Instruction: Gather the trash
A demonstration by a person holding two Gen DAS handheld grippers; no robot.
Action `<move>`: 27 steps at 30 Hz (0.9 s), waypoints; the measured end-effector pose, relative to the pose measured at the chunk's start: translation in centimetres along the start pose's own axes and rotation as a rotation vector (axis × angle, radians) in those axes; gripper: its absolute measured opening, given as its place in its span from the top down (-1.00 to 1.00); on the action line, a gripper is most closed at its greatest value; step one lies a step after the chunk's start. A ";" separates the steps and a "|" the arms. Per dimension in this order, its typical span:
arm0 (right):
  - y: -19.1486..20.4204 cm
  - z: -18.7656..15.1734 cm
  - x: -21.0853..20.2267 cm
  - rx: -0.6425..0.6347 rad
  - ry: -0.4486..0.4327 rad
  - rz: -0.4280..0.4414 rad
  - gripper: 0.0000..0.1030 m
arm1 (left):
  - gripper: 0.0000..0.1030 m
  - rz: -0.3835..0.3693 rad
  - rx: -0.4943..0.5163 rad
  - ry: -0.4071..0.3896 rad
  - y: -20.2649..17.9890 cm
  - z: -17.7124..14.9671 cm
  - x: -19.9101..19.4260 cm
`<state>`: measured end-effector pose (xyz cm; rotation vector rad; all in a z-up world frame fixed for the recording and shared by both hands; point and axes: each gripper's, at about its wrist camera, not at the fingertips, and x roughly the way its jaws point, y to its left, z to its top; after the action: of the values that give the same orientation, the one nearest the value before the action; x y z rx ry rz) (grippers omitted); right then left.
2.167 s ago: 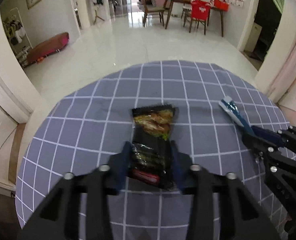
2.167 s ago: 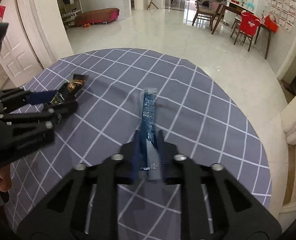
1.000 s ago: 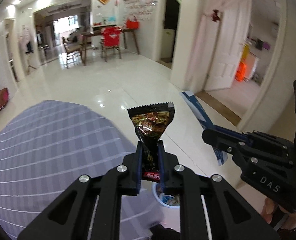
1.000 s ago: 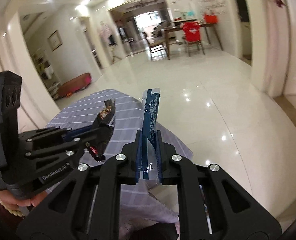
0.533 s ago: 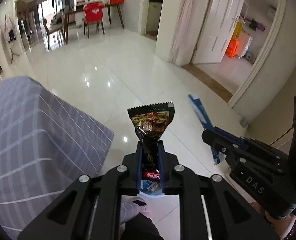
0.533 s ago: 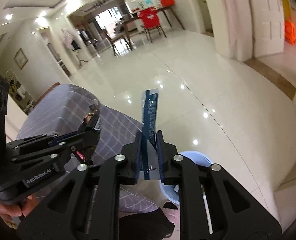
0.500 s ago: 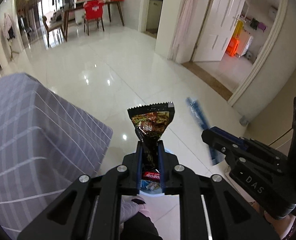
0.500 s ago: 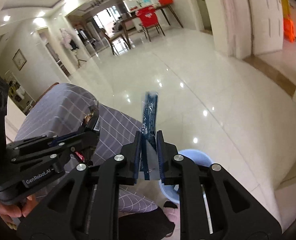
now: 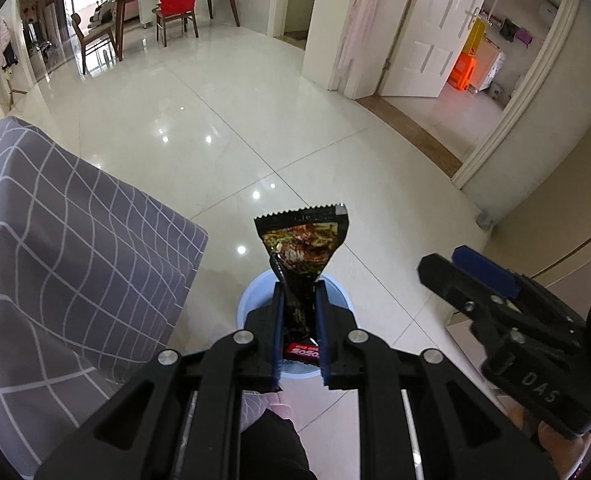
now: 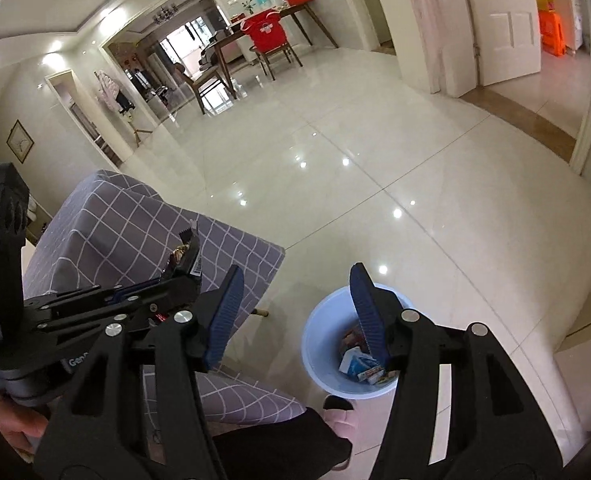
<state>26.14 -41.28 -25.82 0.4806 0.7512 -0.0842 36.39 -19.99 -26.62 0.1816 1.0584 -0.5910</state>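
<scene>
My left gripper (image 9: pixel 298 288) is shut on a black snack wrapper (image 9: pixel 303 240) and holds it upright over a light blue trash bin (image 9: pixel 251 296) on the floor. My right gripper (image 10: pixel 295 280) is open and empty above the same bin (image 10: pixel 315 344), which holds several wrappers (image 10: pixel 361 364). The left gripper and its wrapper (image 10: pixel 185 254) show at the left of the right wrist view. The right gripper (image 9: pixel 451 264) shows at the right of the left wrist view.
A table under a grey checked cloth (image 9: pixel 55 256) stands to the left of the bin. The person's legs and a pink slipper (image 10: pixel 341 410) are beside the bin. Glossy white tile floor (image 9: pixel 215 128) stretches ahead, with a dining table and chairs (image 9: pixel 167 4) far off.
My right gripper has opened and the blue wrapper it held is gone from its fingers. Both grippers have tipped down over the bin. The left gripper still holds its wrapper.
</scene>
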 end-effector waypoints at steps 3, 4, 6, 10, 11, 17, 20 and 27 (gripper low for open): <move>-0.4 0.0 -0.8 0.006 -0.019 -0.006 -0.09 | 0.73 -0.008 0.002 0.006 -0.4 0.0 0.3; -0.5 -0.1 -1.0 0.007 -0.025 -0.010 -0.13 | 0.73 -0.010 0.004 0.006 -0.6 -0.1 0.3; -0.7 0.1 -1.2 0.011 -0.036 -0.017 -0.14 | 0.73 -0.012 0.007 0.006 -0.8 -0.2 0.3; -1.1 0.0 -1.8 0.029 -0.068 -0.033 -0.16 | 0.73 -0.028 0.018 0.006 -1.5 0.3 0.3; -1.2 -0.1 -2.0 0.032 -0.074 -0.034 -0.16 | 0.73 -0.032 0.020 0.005 -1.7 0.4 0.4; -2.2 0.0 -4.4 0.077 -0.157 -0.055 -0.18 | 0.38 -0.062 0.015 -0.008 -2.8 1.1 -0.4; -2.6 0.1 -5.6 0.099 -0.182 -0.065 -0.21 | -0.37 -0.022 0.001 -0.067 -2.8 1.4 -1.9; -0.9 -0.3 -7.7 0.075 -0.177 -0.035 -0.22 | -0.47 0.035 -0.001 -0.122 -2.8 0.0 -6.5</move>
<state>20.10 -42.69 -21.21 0.5246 0.5844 -0.1860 32.60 -19.90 -20.68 0.1604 0.9354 -0.5631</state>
